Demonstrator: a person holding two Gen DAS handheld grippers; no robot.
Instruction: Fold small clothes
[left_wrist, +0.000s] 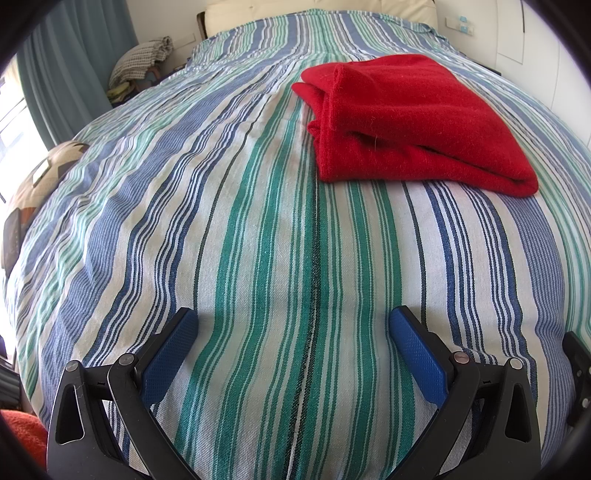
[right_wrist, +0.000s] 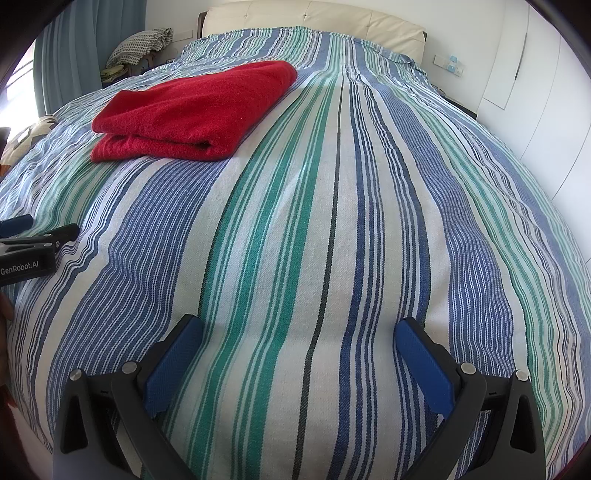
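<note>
A red knitted garment (left_wrist: 410, 118) lies folded into a thick rectangle on the striped bedspread (left_wrist: 258, 221). In the left wrist view it sits ahead and to the right of my left gripper (left_wrist: 293, 321), which stands open over bare bedspread with nothing between its blue pads. In the right wrist view the same garment (right_wrist: 195, 110) lies far ahead to the left. My right gripper (right_wrist: 299, 328) is open too, well short of the garment, above the striped bedspread (right_wrist: 351, 221). The left gripper's body (right_wrist: 33, 247) shows at the left edge of that view.
A cream padded headboard (right_wrist: 314, 18) closes the far end of the bed. A checked cloth heap (right_wrist: 140, 44) sits on a bedside stand at the far left by blue curtains (left_wrist: 74, 55). White wardrobe doors (right_wrist: 546, 92) line the right side. An orange cloth (left_wrist: 22, 439) lies at the lower left.
</note>
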